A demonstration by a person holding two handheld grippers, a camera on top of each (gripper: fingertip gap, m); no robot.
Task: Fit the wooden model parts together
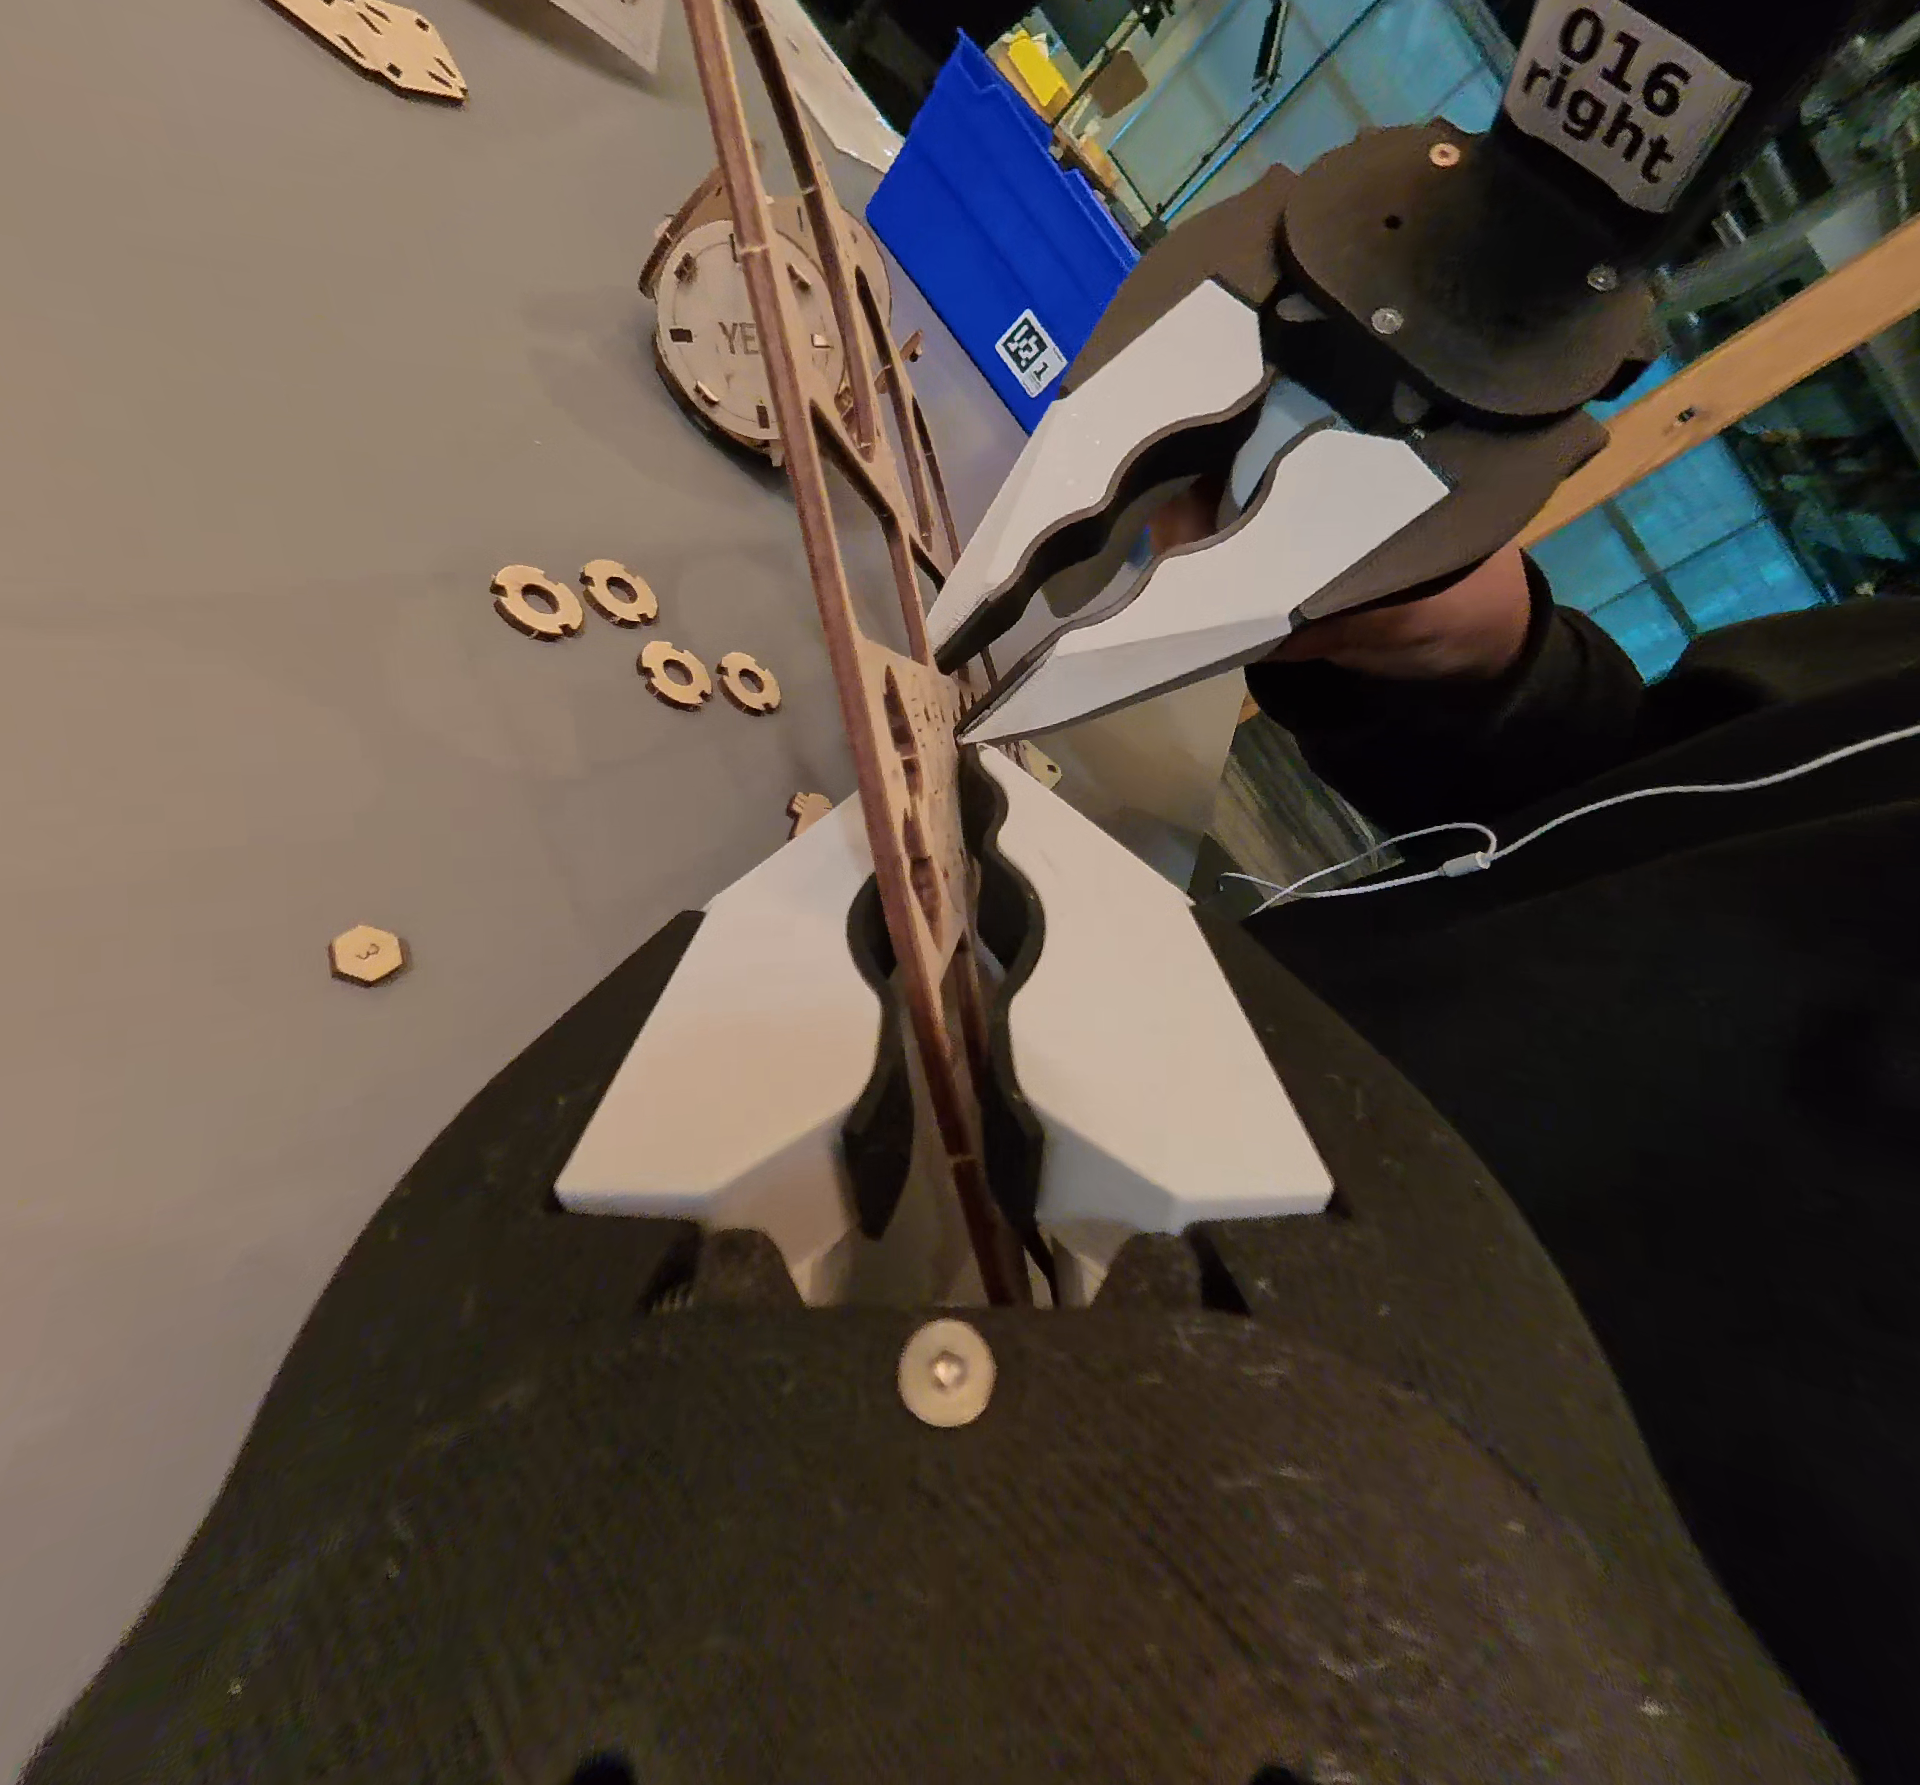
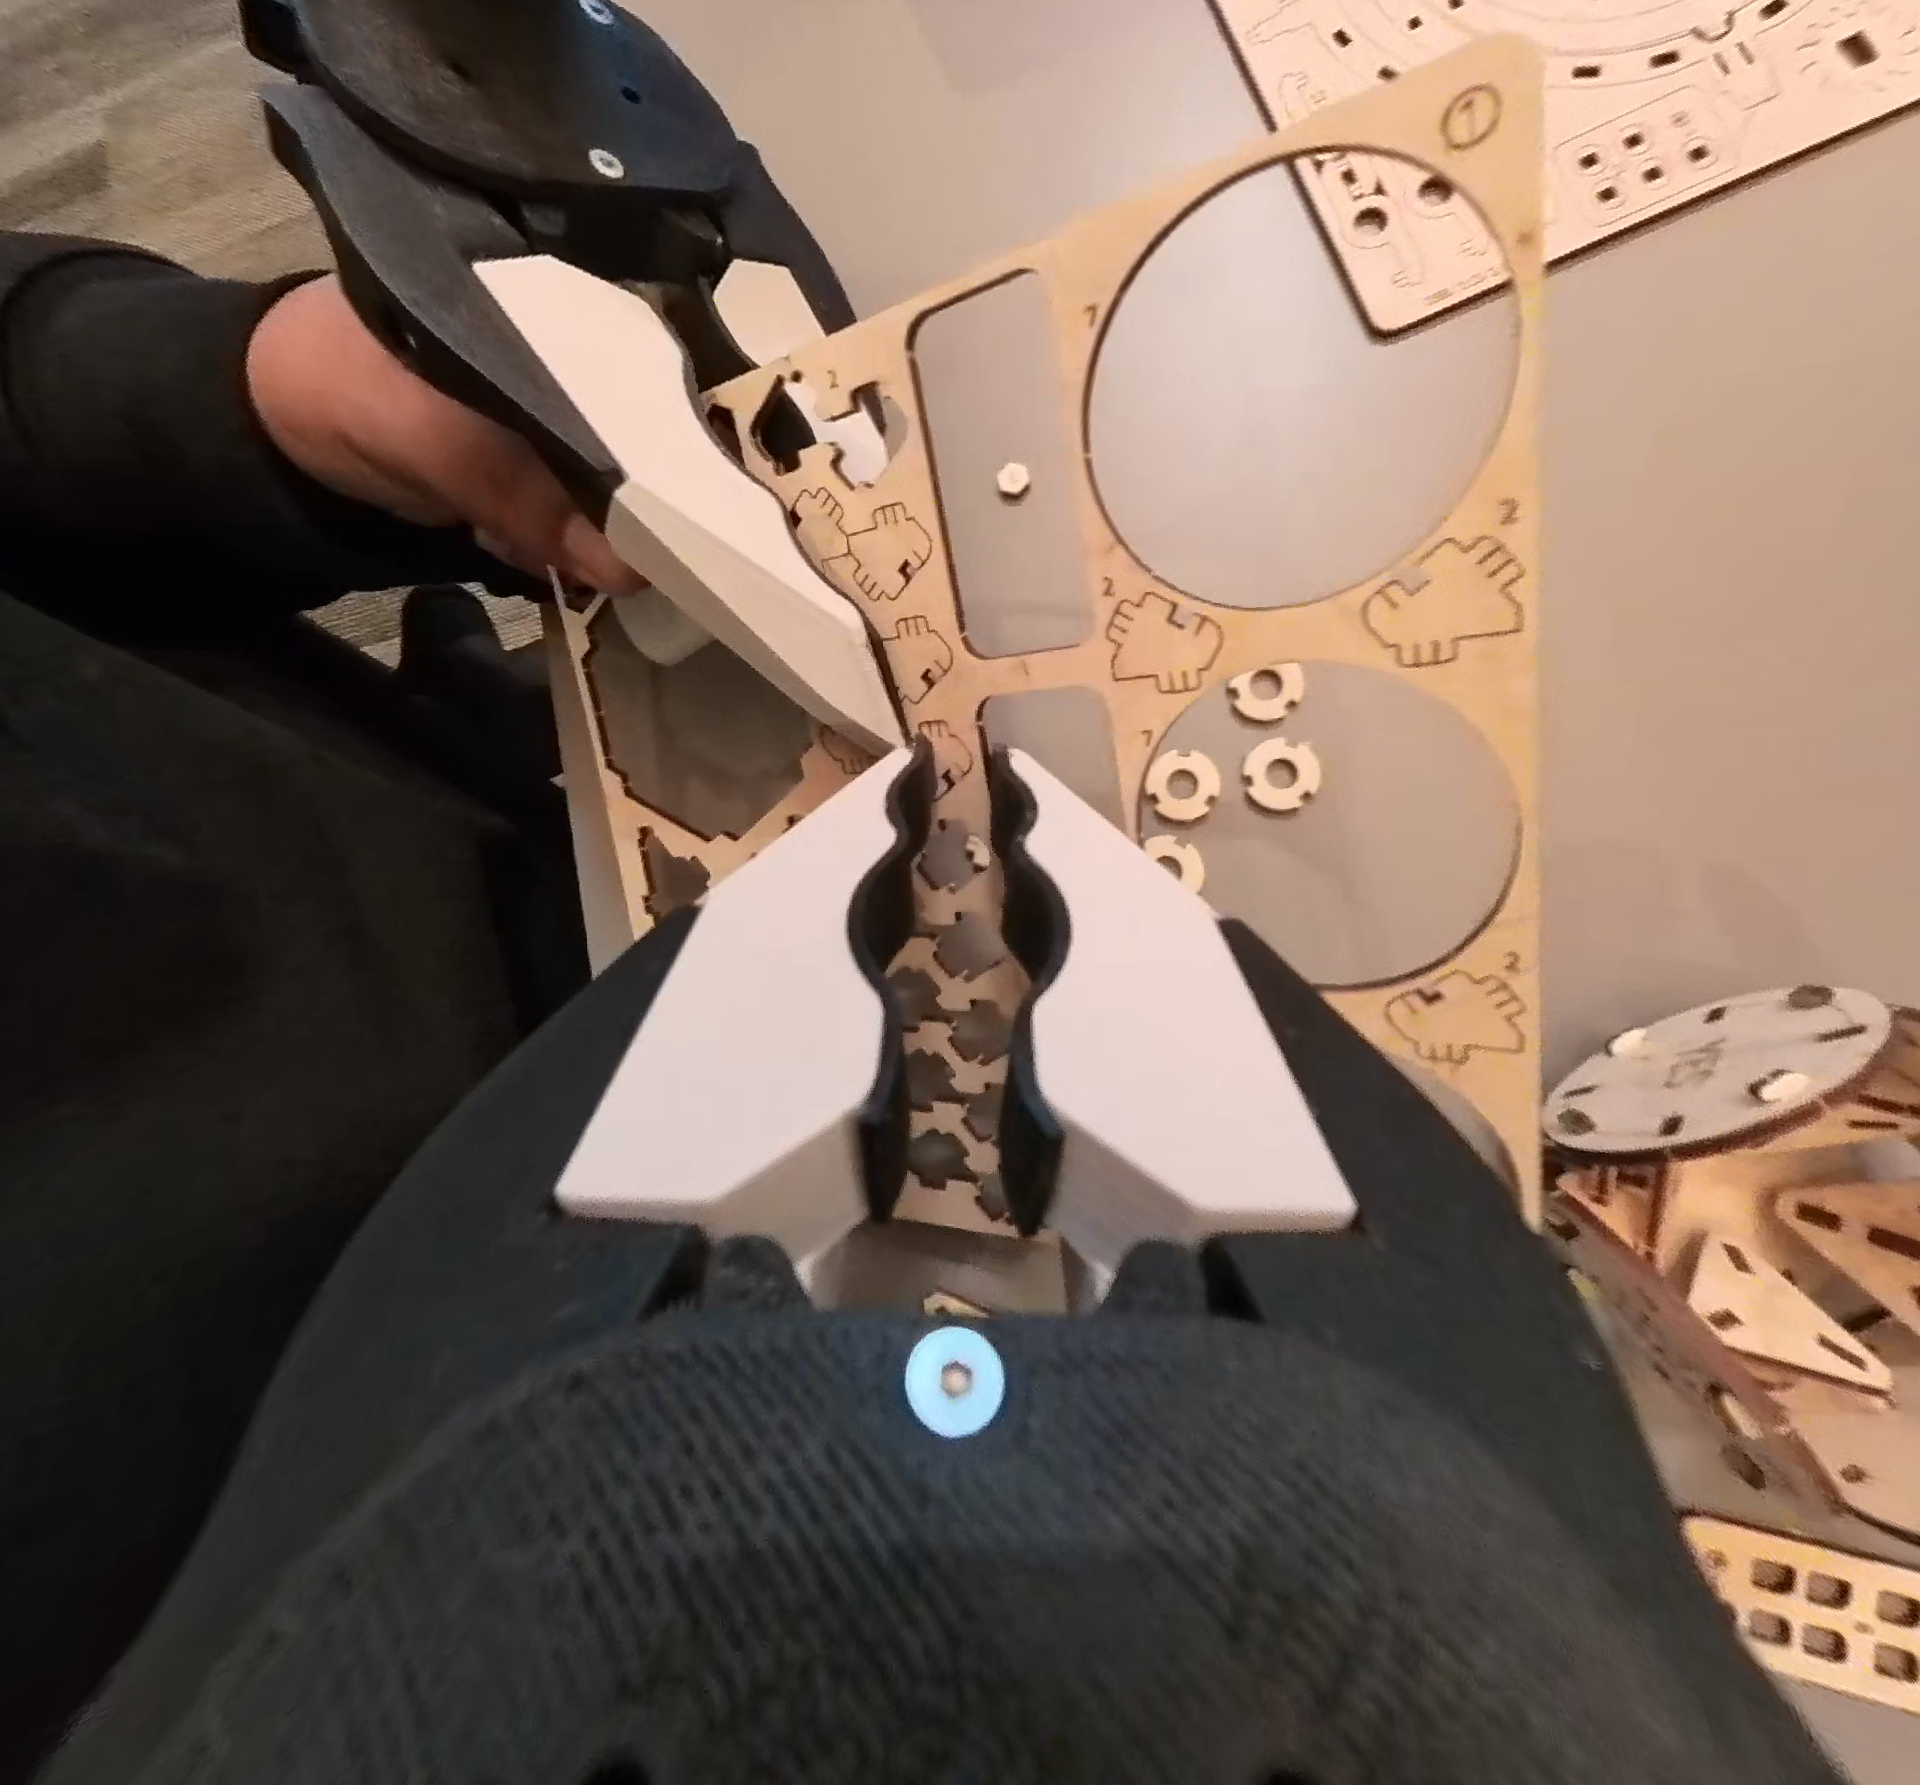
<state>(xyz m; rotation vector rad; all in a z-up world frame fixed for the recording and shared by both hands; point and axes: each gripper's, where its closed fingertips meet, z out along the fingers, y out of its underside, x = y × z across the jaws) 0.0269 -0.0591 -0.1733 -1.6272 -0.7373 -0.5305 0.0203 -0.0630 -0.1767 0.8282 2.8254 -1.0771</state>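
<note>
The left tongs (image 1: 940,805) grip a thin wooden cut-out sheet (image 2: 1320,582) on edge, held above the grey worktop (image 1: 260,488). The right tongs (image 2: 951,764), slightly parted, press their tips on its face; pushing hard could snap the narrow strip

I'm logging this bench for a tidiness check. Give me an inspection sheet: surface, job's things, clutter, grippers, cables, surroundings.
Surface: grey tabletop, mostly bare.
Job's things: thin wooden cut-out sheet, held up off the table; several shapes already punched out.
Clutter: four wooden rings, a hexagon piece, a flat slotted piece, a round wooden assembly, printed sheets.
Grippers: left gripper clamps the sheet's edge; right gripper has its fingertips at the sheet's face, grasp unclear.
Cables: white cord over dark clothing.
Surroundings: blue bin, glass-walled room behind.
</note>
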